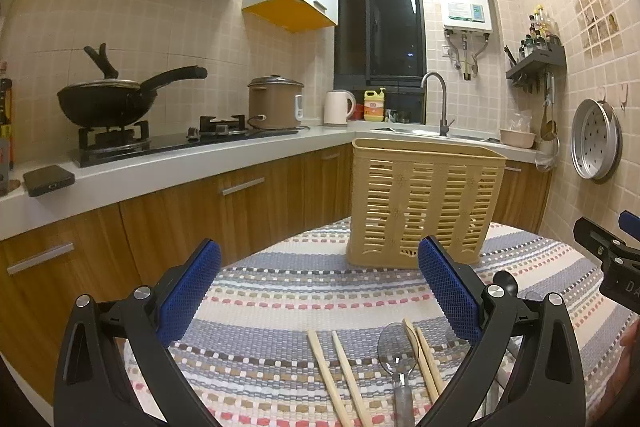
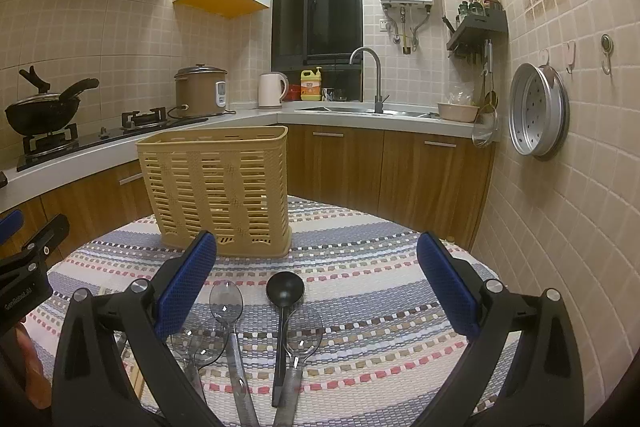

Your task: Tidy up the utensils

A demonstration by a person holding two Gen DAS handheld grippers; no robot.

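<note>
A tan slotted utensil basket point(image 1: 422, 205) stands upright on the striped table mat point(image 1: 304, 291); it also shows in the right wrist view point(image 2: 220, 187). My left gripper point(image 1: 320, 291) is open and empty above wooden chopsticks point(image 1: 338, 375) and a clear plastic spoon point(image 1: 396, 351). My right gripper point(image 2: 318, 283) is open and empty above a black spoon point(image 2: 285, 291) and three clear spoons, one of them at the left point(image 2: 227, 301). The right gripper's body shows at the right edge of the left wrist view point(image 1: 612, 255).
A kitchen counter point(image 1: 168, 163) with a wok point(image 1: 108, 99), a stove, a rice cooker point(image 1: 276, 103), a kettle and a sink runs behind the table. A phone point(image 1: 48, 179) lies on the counter. A tiled wall with a hanging steamer tray point(image 2: 538, 111) is at the right.
</note>
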